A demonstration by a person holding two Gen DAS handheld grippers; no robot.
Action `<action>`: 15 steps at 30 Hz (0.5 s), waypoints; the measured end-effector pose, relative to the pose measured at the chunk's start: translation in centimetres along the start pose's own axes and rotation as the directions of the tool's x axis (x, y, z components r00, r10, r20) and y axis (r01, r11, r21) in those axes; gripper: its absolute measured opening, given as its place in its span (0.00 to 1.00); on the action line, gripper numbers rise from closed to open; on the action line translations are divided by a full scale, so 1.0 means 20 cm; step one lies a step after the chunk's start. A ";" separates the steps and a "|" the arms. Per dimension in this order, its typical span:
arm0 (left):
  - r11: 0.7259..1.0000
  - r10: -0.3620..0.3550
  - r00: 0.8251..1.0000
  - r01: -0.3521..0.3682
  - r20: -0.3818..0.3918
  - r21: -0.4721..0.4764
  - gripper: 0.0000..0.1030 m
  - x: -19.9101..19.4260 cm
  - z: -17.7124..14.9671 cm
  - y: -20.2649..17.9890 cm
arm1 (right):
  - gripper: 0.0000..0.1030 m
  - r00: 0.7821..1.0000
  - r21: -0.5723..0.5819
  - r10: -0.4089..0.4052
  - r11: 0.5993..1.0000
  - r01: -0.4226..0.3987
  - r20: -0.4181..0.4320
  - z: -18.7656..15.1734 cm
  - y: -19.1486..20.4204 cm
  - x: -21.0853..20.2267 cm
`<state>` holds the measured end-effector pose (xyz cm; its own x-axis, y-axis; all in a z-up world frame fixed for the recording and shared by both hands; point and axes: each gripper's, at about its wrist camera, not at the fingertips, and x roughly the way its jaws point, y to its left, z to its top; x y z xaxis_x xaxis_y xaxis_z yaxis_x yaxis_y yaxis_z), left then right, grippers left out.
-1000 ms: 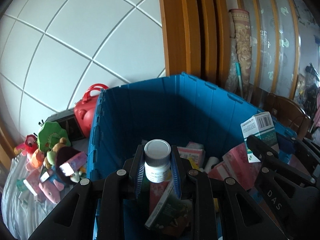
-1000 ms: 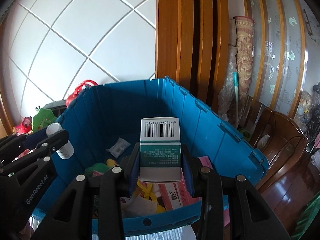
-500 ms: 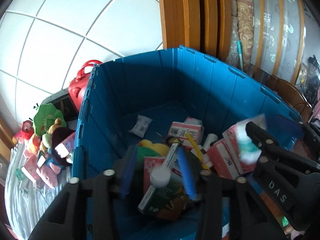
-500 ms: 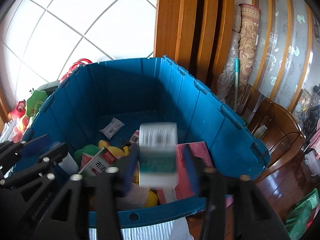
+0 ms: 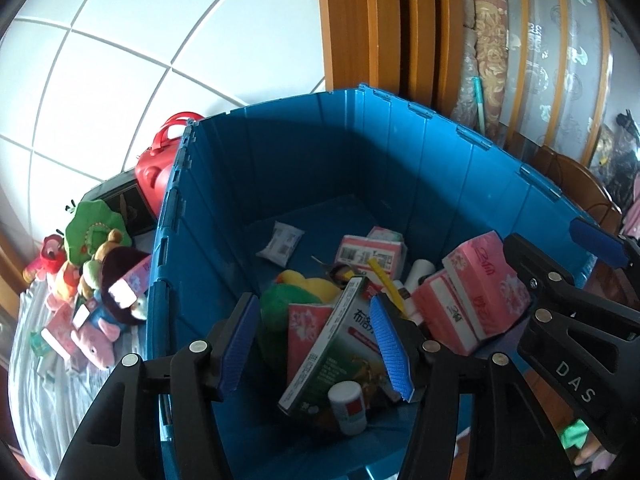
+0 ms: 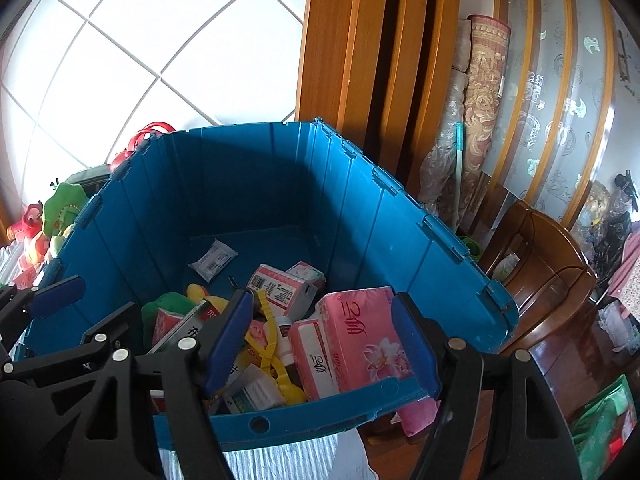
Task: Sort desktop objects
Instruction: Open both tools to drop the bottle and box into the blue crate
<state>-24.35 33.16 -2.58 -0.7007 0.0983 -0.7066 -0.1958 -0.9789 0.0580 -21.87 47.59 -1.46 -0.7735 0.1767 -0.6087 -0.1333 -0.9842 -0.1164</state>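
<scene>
**Bottle and box dropped in bin**

White bottle (image 5: 347,402) with red label lying at near edge of blue bin (image 5: 304,168), against green box (image 5: 340,344). Left tool (image 5: 316,344) and right tool (image 6: 324,340) just spread, gripping nothing. Far bin floor bare.

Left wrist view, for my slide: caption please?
Open left gripper hovers over blue crate, white bottle lying among boxes inside.

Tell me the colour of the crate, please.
The crate is blue, seen best in the right wrist view.
</scene>
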 end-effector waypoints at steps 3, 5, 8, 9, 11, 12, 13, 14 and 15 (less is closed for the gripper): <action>1.000 -0.006 1.000 0.006 0.006 0.002 0.56 -0.02 -0.01 0.02 | 0.69 1.000 0.000 -0.004 1.000 0.004 0.002 0.00 0.01 -0.01; 1.000 -0.009 1.000 0.009 0.010 0.001 0.56 -0.03 -0.01 0.03 | 0.69 1.000 -0.001 -0.004 1.000 0.004 0.003 0.00 0.03 -0.02; 1.000 -0.010 1.000 0.010 0.019 -0.002 0.56 -0.06 -0.02 0.05 | 0.69 1.000 -0.001 -0.003 1.000 0.003 0.015 0.00 0.05 -0.06; 1.000 -0.010 1.000 0.010 0.024 -0.004 0.56 -0.07 -0.02 0.07 | 0.69 1.000 -0.001 -0.002 1.000 0.002 0.020 0.00 0.05 -0.07; 1.000 -0.011 0.999 0.012 0.036 -0.008 0.56 -0.11 -0.03 0.09 | 0.69 1.000 -0.001 -0.002 1.000 0.002 0.028 0.00 0.07 -0.10; 1.000 -0.013 0.999 0.013 0.044 -0.011 0.56 -0.13 -0.03 0.10 | 0.69 0.999 -0.003 -0.003 1.000 0.003 0.032 0.00 0.07 -0.11; 1.000 -0.015 0.998 0.016 0.054 -0.013 0.56 -0.15 -0.04 0.12 | 0.69 0.999 -0.006 -0.002 1.000 0.002 0.035 0.01 0.09 -0.13; 1.000 -0.017 0.998 0.018 0.063 -0.016 0.56 -0.17 -0.04 0.14 | 0.69 0.999 -0.009 0.000 1.000 0.000 0.039 0.01 0.10 -0.14; 1.000 -0.016 0.997 0.017 0.073 -0.019 0.57 -0.20 -0.05 0.16 | 0.69 0.999 -0.012 0.001 1.000 -0.001 0.042 0.01 0.12 -0.16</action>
<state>-21.58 29.52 -0.30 -0.7461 0.1266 -0.6537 -0.1950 -0.9803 0.0327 -19.87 44.74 0.34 -0.7992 0.1748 -0.5751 -0.1252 -0.9842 -0.1251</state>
